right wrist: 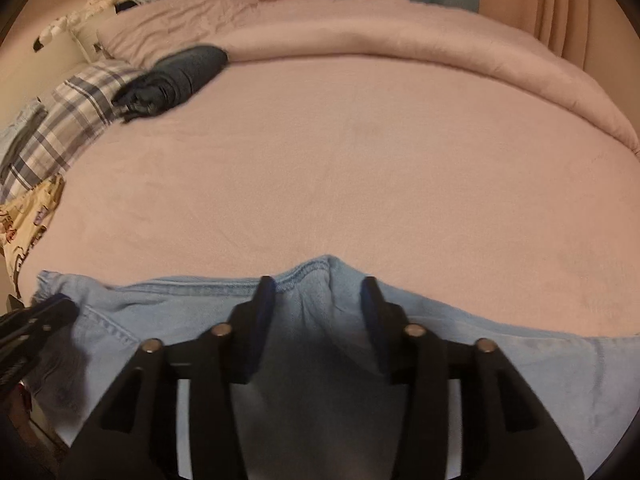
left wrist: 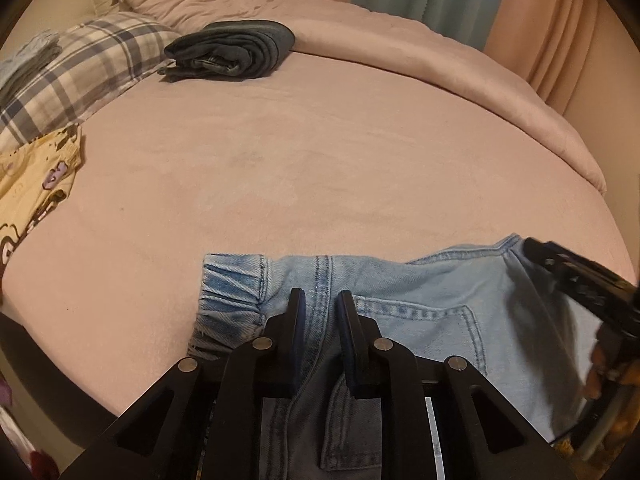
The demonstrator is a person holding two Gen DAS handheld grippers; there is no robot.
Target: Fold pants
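Pale denim pants (left wrist: 420, 312) lie rumpled (waistband seam pinched in left gripper (left wrist: 320, 300) jaws), right gripper (right wrist: 318, 300) jaws parted.

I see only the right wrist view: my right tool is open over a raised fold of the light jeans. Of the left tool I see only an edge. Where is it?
Observer: The left tool is over the jeans, astride a stitched seam beside the back pocket.
Operator: How wide are its jaws?
Observer: Narrow; only the seam lies between them. Whether they pinch it, I cannot tell.
Operator: What is on its other side?
Observer: The gathered elastic waistband, at the left end of the jeans.
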